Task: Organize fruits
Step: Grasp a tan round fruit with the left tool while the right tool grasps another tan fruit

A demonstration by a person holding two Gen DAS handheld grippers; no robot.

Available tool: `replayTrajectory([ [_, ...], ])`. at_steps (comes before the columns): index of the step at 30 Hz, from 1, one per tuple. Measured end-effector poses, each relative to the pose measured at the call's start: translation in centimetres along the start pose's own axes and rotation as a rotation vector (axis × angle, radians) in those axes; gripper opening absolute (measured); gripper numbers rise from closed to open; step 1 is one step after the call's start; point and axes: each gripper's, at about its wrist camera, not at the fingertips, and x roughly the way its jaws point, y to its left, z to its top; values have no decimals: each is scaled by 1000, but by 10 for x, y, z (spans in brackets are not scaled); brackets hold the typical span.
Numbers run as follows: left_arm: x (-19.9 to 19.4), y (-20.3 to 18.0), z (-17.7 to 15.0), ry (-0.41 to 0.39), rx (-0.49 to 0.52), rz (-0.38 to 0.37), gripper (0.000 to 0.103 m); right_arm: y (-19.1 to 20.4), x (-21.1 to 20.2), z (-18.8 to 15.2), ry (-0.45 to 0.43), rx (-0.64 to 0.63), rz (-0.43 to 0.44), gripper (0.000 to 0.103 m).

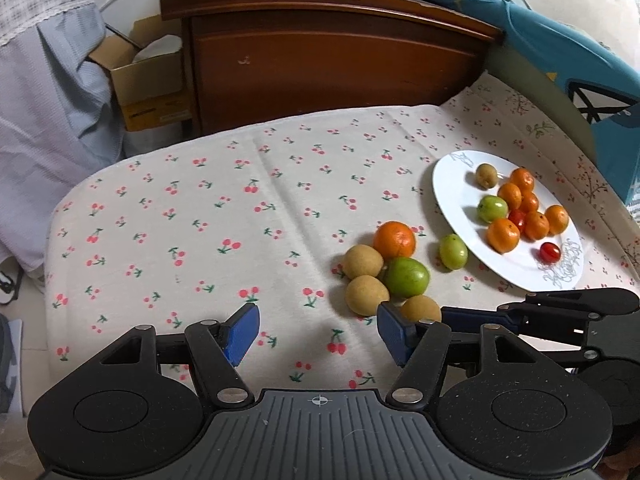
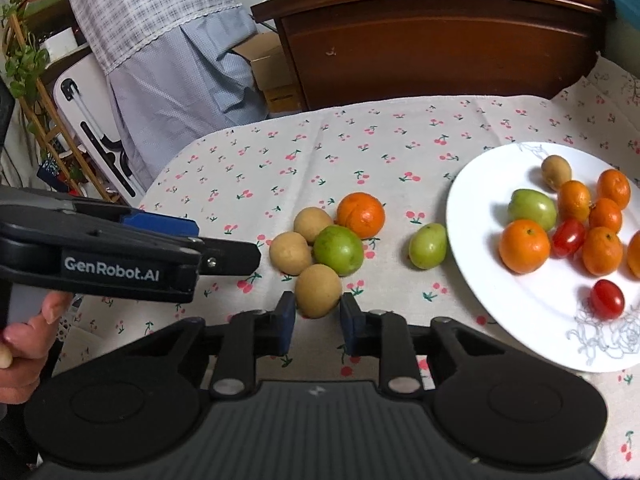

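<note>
A: What's the right gripper point(image 2: 318, 318) doing?
B: It's clamped on a tan fruit point(image 2: 318, 296), nearest of the cluster on the cherry-print cloth point(image 2: 280, 160).
A: And the left gripper point(image 1: 318, 334)?
B: Its jaws are apart and empty. The white plate point(image 2: 500, 312) of fruit sits beyond.

The left gripper point(image 1: 318, 334) hangs open over the cherry-print tabletop point(image 1: 200, 220), beside a cluster of an orange point(image 1: 394, 239), a green fruit point(image 1: 407, 276) and three tan fruits point(image 1: 363, 261), near a white plate point(image 1: 452, 184) of fruit.
</note>
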Motion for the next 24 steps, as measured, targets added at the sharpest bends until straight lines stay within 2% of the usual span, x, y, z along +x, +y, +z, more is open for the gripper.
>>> replayTrajectory([
  [4, 3, -6, 0, -8, 19, -31, 62, -10, -10, -1, 5, 30, -10, 24],
  [10, 12, -17, -1, -1, 57, -80, 48, -22, -20, -2, 5, 61, -33, 24],
  [18, 29, -27, -2, 10, 91, -78, 35, -25, -19, -2, -2, 76, -25, 27],
  [24, 31, -27, -2, -6, 94, -78, 35, -25, -17, -1, -9, 79, -24, 27],
])
